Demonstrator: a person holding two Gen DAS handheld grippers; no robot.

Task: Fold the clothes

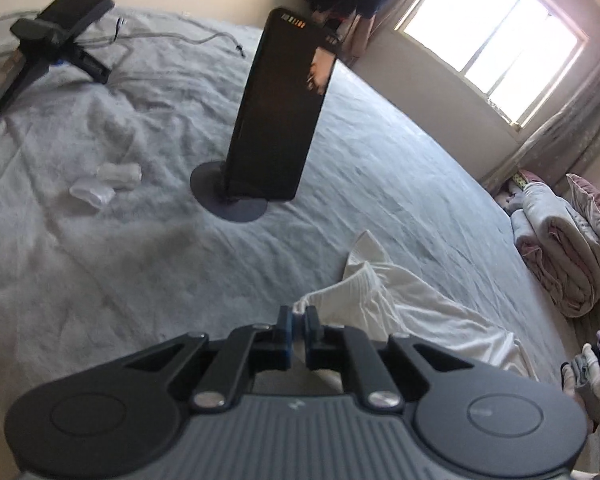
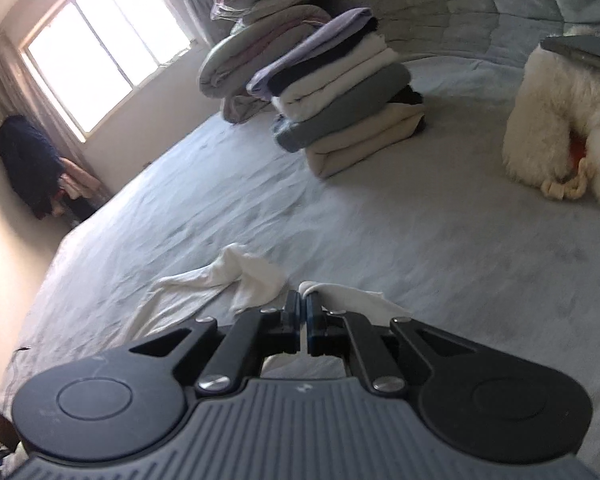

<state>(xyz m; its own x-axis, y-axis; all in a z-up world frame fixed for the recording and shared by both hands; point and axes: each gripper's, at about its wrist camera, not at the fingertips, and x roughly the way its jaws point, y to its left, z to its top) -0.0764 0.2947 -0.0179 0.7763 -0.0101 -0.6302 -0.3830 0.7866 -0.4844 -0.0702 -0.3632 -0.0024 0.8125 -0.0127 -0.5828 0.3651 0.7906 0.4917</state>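
left gripper (image 1: 299,312): clenched on a ribbed edge of the white garment (image 1: 412,312), fabric bunched between the blue-padded tips
right gripper (image 2: 303,300): pinched tight on another edge of the white garment (image 2: 244,280), a fold of cloth poking over the tips
white garment: lying crumpled on the pale blue bedsheet (image 1: 140,272), lifted only at the two held edges, the rest trailing flat across the bed
phone (image 1: 280,108): upright on a round stand, in the middle of the bed beyond the left gripper
small white items (image 1: 108,180): two rolled pieces, left of the phone stand, too blurred to tell what they are
folded stack (image 2: 340,88): lavender, dark, cream, grey-green and beige layers, piled near the headboard
rolled quilts (image 2: 256,44): behind the stack, by the window (image 2: 96,48)
fluffy white cushion (image 2: 560,120): far right on the bed
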